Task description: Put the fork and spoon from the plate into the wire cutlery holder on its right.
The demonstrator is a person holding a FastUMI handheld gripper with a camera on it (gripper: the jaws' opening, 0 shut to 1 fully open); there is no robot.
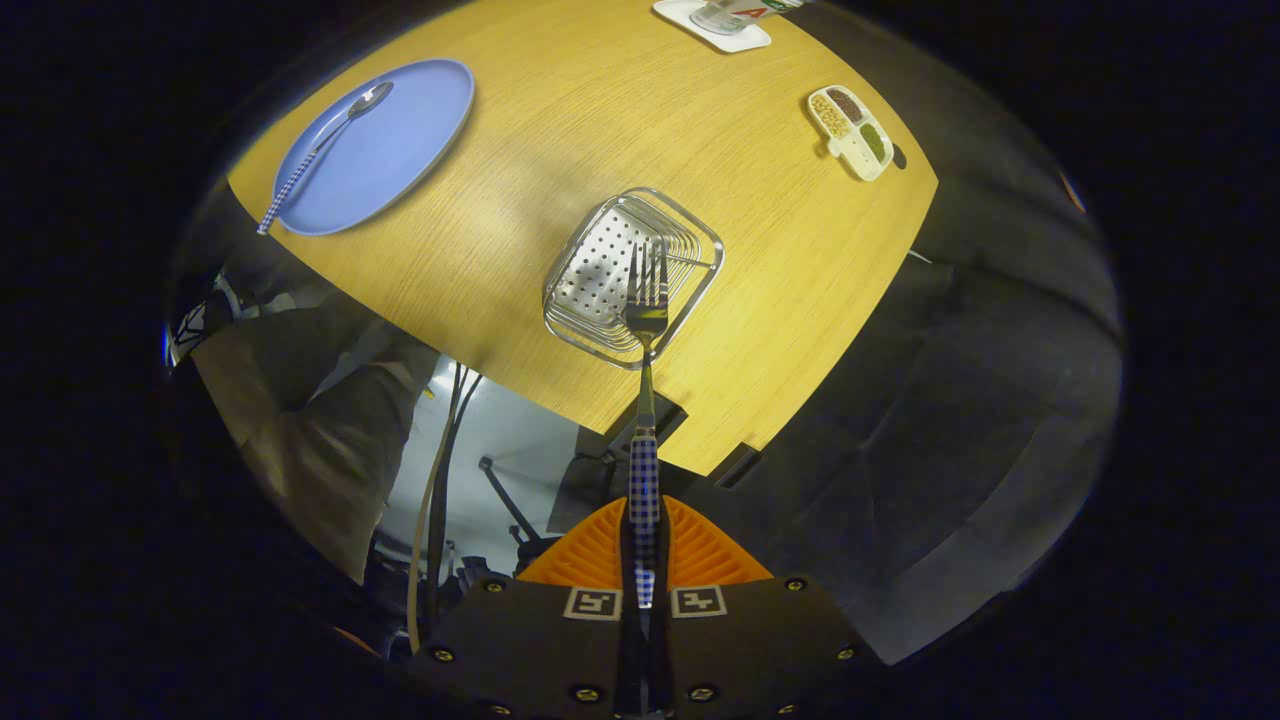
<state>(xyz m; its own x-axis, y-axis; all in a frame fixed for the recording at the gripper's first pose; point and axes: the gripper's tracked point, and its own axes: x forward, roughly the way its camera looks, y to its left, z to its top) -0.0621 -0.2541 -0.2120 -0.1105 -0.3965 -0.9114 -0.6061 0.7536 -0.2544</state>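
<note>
**Fork held over the wire holder, spoon on the plate**

The gripper (644,545), at the bottom centre of the frame, has its two fingers closed together on the checked handle of the fork (645,400). The fork points straight ahead from between the fingers, and its tines reach over the near right part of the wire cutlery holder (600,270), which stands in the middle of the frame on the wooden surface (560,130). I cannot tell if the tines touch the holder or hang a little above it.

In the upper left of the frame is the blue plate (400,150), well apart from the holder. The spoon (320,150) lies across it, bowl on the plate and the checked handle sticking out over the near rim.

At the upper right lies a small divided dish (852,130) with different grains in it, and at the top centre there is a white tray (700,25).
</note>
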